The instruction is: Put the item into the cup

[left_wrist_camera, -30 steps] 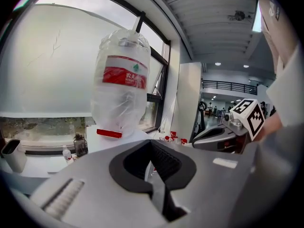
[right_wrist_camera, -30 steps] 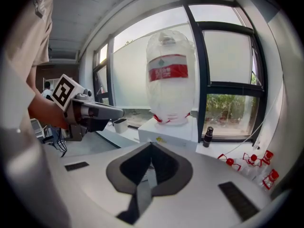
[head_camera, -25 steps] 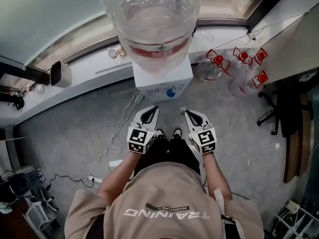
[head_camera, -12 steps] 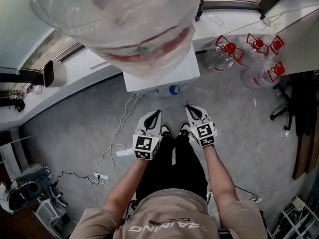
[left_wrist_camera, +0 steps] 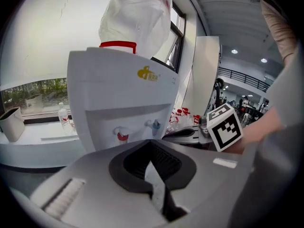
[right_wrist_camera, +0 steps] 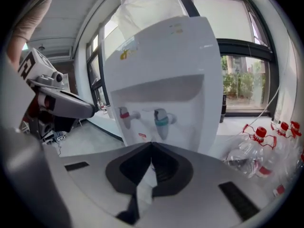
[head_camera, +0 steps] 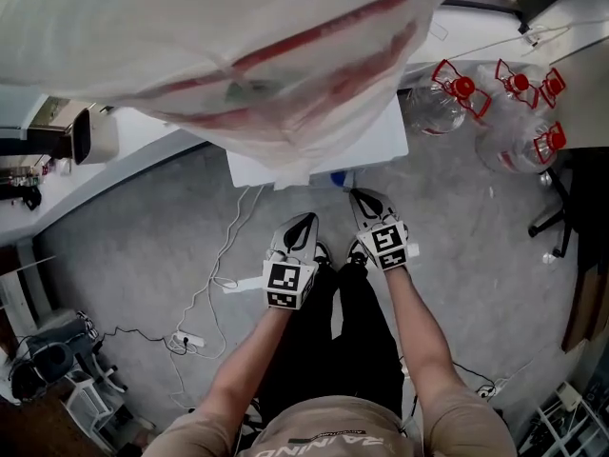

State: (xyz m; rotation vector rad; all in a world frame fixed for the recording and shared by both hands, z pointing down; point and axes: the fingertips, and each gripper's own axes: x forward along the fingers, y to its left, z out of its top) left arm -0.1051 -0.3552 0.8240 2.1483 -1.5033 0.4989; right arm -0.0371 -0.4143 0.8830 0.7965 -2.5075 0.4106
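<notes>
Clear plastic fills the top of the head view: a big upturned water bottle [head_camera: 238, 46] with a red band, seated on a white dispenser [head_camera: 319, 155]. How much water it holds cannot be told. On the floor at 2 o'clock from the dispenser lie several clear jugs with red caps [head_camera: 455, 103]; their contents cannot be made out either. On the white ledge at 10 o'clock stands a white cup-like vessel [left_wrist_camera: 10, 122]; whether this is the task's cup I cannot tell, and the item cannot be picked out in any view.

Both tools point to 12 o'clock, at the dispenser's front, without touching it. The left gripper [left_wrist_camera: 151, 145] has its jaws pressed together, tips meeting, nothing between them; a red tap [left_wrist_camera: 122, 136] and a blue tap [left_wrist_camera: 154, 125] sit just beyond. The right gripper [right_wrist_camera: 152, 146] is likewise pressed together and empty, aimed below the same taps. Seen from the head, the right gripper lies at 2 o'clock of the left, near but apart.
</notes>
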